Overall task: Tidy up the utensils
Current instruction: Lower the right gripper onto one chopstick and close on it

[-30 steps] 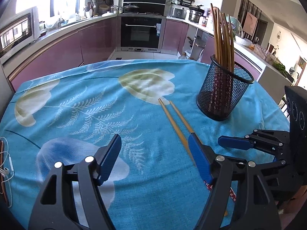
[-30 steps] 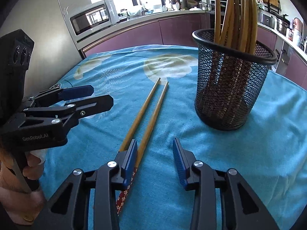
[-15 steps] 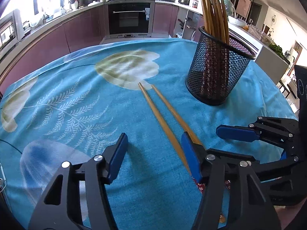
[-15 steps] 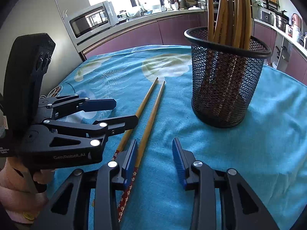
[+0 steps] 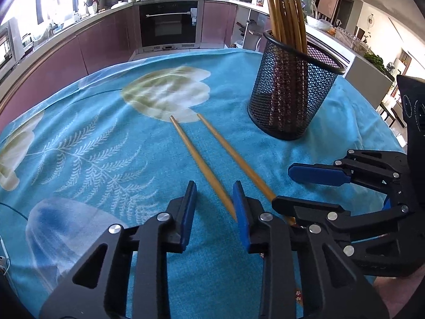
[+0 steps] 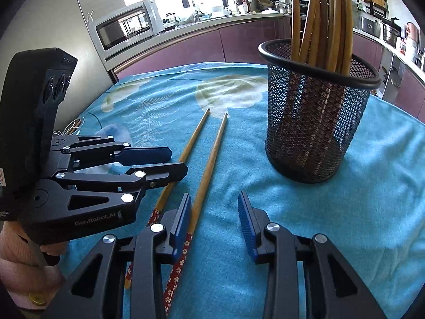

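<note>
Two wooden chopsticks with red flowered ends lie side by side on the blue cloth. My left gripper (image 5: pixel 213 212) straddles the left chopstick (image 5: pixel 202 164); its jaws are closing, with the stick close to the right pad and the left pad apart from it. My right gripper (image 6: pixel 215 218) stands open over the right chopstick (image 6: pixel 212 156), which runs just inside its left finger. Each gripper shows in the other view: the right gripper (image 5: pixel 284 186) and the left gripper (image 6: pixel 178 162). A black mesh cup (image 5: pixel 289 98) (image 6: pixel 313 133) holds several upright chopsticks beyond them.
The flower-print tablecloth (image 5: pixel 106 146) covers a round table that drops off behind the cup. A thin cable (image 6: pixel 71 130) lies at the table's left edge. Purple kitchen cabinets, an oven and a microwave stand beyond. A hand in a pink sleeve (image 6: pixel 16 255) holds the left gripper.
My left gripper has come forward and down to the chopsticks, and its jaws have narrowed around the left one. The right gripper has stayed still.
</note>
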Demonstrator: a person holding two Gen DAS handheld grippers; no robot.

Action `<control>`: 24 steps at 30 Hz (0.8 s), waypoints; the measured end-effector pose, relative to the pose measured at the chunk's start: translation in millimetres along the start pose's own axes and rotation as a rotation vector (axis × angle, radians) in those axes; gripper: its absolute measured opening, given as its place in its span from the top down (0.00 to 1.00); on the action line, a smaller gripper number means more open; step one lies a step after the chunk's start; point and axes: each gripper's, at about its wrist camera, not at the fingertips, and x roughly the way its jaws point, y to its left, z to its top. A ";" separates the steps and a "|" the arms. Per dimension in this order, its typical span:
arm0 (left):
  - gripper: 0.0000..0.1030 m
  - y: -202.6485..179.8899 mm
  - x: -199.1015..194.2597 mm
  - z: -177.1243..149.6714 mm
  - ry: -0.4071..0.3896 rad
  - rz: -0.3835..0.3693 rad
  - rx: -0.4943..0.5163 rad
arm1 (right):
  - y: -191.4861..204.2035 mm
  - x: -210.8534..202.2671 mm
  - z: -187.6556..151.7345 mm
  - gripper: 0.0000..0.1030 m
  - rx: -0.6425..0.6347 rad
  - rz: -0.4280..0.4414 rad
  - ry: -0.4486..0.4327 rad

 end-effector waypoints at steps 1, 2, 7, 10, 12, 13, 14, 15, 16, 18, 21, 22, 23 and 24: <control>0.75 0.8 0.0 0.3 0.003 -0.003 -0.003 | 1.1 0.7 0.9 0.67 -0.002 -0.003 0.000; 0.77 2.2 0.3 1.0 0.005 -0.006 -0.009 | 2.2 1.9 2.1 0.68 -0.004 -0.007 0.000; 0.80 7.2 2.5 4.7 0.014 -0.016 -0.030 | 3.0 7.7 7.8 0.71 -0.014 -0.014 0.003; 0.80 9.2 4.0 7.1 0.015 -0.009 -0.038 | 3.5 10.7 10.6 0.72 -0.016 -0.020 0.003; 0.80 9.7 4.7 8.8 0.014 -0.006 -0.044 | 3.7 12.6 12.9 0.74 -0.015 -0.022 0.003; 0.80 10.0 5.1 9.8 0.014 -0.001 -0.045 | 3.3 13.0 13.6 0.74 -0.016 -0.022 0.003; 0.80 10.4 5.9 10.9 0.013 0.002 -0.046 | 3.4 13.6 14.2 0.74 -0.018 -0.024 0.004; 0.80 10.5 6.3 11.5 0.013 0.003 -0.046 | 3.4 14.1 14.4 0.75 -0.020 -0.025 0.004; 0.80 10.6 6.8 12.2 0.012 0.004 -0.044 | 3.5 14.8 14.9 0.75 -0.020 -0.026 0.004; 0.80 11.4 7.6 12.5 0.009 0.005 -0.044 | 2.9 15.7 15.8 0.77 -0.018 -0.027 0.004; 0.80 12.6 9.3 13.4 0.007 0.004 -0.045 | 1.7 17.7 17.7 0.82 -0.014 -0.031 0.004; 0.80 12.6 9.8 14.1 0.006 0.005 -0.044 | 0.8 18.1 18.4 0.83 -0.011 -0.033 0.004; 0.81 12.4 10.3 14.3 0.005 0.005 -0.043 | 0.3 18.8 19.2 0.85 -0.008 -0.035 0.005; 0.82 12.7 10.6 14.5 0.004 0.008 -0.043 | -0.2 19.3 19.7 0.86 -0.008 -0.036 0.006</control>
